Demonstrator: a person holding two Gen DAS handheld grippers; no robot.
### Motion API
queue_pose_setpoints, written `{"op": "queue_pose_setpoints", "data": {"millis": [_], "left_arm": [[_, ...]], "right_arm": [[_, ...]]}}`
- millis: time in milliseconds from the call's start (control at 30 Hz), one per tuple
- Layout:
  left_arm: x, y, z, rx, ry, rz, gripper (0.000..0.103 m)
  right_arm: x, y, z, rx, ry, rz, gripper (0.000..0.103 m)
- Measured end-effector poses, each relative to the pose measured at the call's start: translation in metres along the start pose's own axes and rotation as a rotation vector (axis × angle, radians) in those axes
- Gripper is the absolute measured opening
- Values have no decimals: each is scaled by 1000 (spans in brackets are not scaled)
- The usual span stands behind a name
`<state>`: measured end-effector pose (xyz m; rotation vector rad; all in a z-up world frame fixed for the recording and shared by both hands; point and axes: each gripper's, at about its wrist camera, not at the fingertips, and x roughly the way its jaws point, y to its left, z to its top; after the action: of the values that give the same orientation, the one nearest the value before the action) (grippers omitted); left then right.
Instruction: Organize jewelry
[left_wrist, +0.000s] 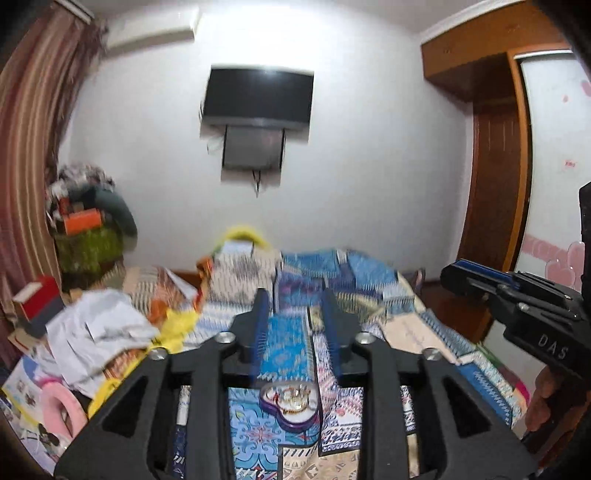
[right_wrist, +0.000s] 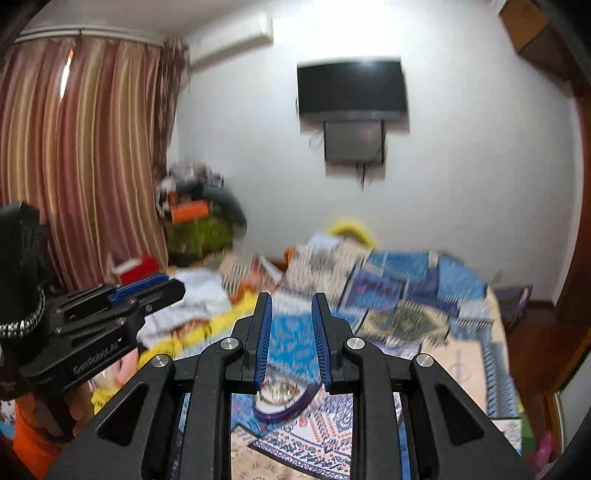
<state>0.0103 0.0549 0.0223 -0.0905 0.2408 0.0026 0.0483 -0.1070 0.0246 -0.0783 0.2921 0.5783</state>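
A purple heart-shaped tray (left_wrist: 291, 406) holding gold jewelry (left_wrist: 293, 397) lies on the patterned bedspread (left_wrist: 284, 347), low between my left gripper's arms. The tray shows in the right wrist view too (right_wrist: 282, 400), partly hidden behind the finger bases. My left gripper (left_wrist: 295, 299) is open and empty, raised above the bed; it also appears in the right wrist view (right_wrist: 159, 288). My right gripper (right_wrist: 291, 304) is open and empty, also raised above the bed; it shows at the right edge of the left wrist view (left_wrist: 465, 271).
White crumpled cloth (left_wrist: 96, 332), yellow items and a pink object (left_wrist: 59, 410) lie on the bed's left side. A cluttered pile (left_wrist: 88, 221) stands by the striped curtain (right_wrist: 81, 147). A television (left_wrist: 258, 96) hangs on the far wall. A wooden wardrobe (left_wrist: 495, 184) is at right.
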Motion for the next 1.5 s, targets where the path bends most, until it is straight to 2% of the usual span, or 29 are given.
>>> {"op": "queue_pose_setpoints", "data": {"millis": [67,100,133,167,200,267,333,400,533,867,1500], "left_arm": [[-18,-4,4,6,-44,17,58],[-27,-5,4,7,-63,27,61],[-34,-6,5,7,-76,34,65],[-41,-7,5,5,-85,41,70],[-46,-6,5,1,-91,46,73],[-54,-5,4,-10,-101,62,97],[-61,-3,1,-31,-122,82,103],[-64,-2,-1,-36,-118,76,102],[-68,-4,-5,-29,-112,87,103],[-73,-17,-10,4,-110,85,103],[-69,-17,-10,-2,-96,84,103]], "right_arm": [[-18,6,5,-3,-50,-19,20],[-26,9,6,-5,-70,-25,22],[-32,11,8,-5,-87,-32,32],[-37,13,8,-4,-100,-40,46],[-44,15,8,-1,-124,-63,54],[-53,18,6,0,-159,-97,77],[-59,22,5,0,-183,-130,84],[-57,22,4,-1,-192,-151,87],[-55,22,2,5,-206,-188,100],[-65,20,-5,11,-194,-186,100],[-69,19,-13,15,-158,-179,100]]}}
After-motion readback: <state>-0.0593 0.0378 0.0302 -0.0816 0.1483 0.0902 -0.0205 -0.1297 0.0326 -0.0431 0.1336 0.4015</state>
